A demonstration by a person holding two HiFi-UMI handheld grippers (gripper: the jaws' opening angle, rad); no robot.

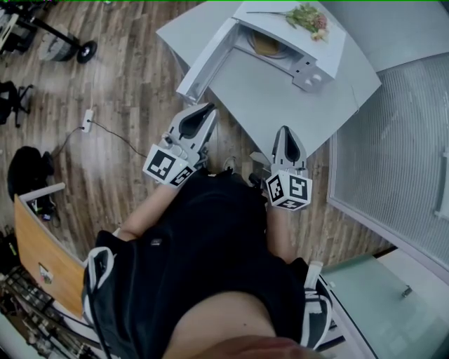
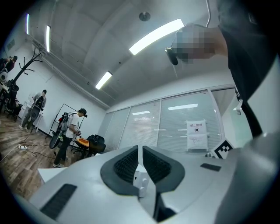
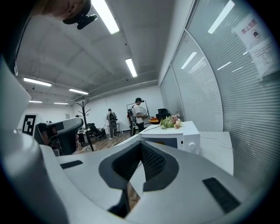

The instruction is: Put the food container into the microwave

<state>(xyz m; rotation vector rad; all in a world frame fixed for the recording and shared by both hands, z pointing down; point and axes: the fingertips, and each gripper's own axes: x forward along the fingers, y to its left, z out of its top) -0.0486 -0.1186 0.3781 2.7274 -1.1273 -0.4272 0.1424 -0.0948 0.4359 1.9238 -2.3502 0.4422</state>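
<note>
The white microwave stands on a white table ahead of me, with its door swung open to the left. A brownish round thing lies inside the cavity; I cannot tell whether it is the food container or the turntable. Both grippers are held close to my body, short of the table. My left gripper has its jaws together with nothing between them. My right gripper is shut and empty too. In the right gripper view the microwave stands just beyond the jaws.
A bunch of flowers lies on top of the microwave. A glass partition with blinds runs along the right. A wooden cabinet and a power cable are on the floor at left. People stand farther off.
</note>
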